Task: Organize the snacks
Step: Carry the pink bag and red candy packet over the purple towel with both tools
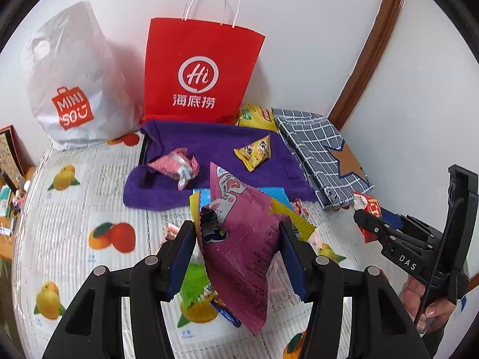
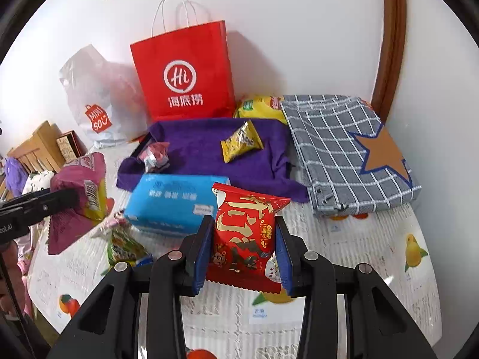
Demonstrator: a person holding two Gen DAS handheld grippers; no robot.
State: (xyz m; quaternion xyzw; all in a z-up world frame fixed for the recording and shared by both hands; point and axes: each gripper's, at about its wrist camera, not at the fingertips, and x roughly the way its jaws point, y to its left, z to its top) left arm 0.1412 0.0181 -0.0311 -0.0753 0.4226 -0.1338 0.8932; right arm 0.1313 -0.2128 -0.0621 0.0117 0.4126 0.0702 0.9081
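My left gripper [image 1: 238, 236] is shut on a purple-pink snack bag [image 1: 242, 233], lifted above the table; a yellow-edged packet [image 1: 295, 223] shows behind it. The same bag [image 2: 76, 197] appears at the left of the right wrist view. My right gripper [image 2: 242, 239] is shut on a red snack packet with gold lettering [image 2: 244, 233], also off the table, and shows at the right edge of the left wrist view [image 1: 363, 223]. On the purple cloth tray [image 2: 203, 152] lie a yellow packet [image 2: 241, 145] and a pink-silver wrapper [image 2: 154, 157].
A red paper bag [image 2: 185, 71] and a white plastic bag [image 2: 95, 98] stand against the wall. A blue tissue pack [image 2: 170, 203], a green packet [image 2: 125, 248], a yellow chip bag [image 2: 260, 107] and a checked grey cloth box [image 2: 344, 149] sit on the fruit-print tablecloth [image 2: 374, 254].
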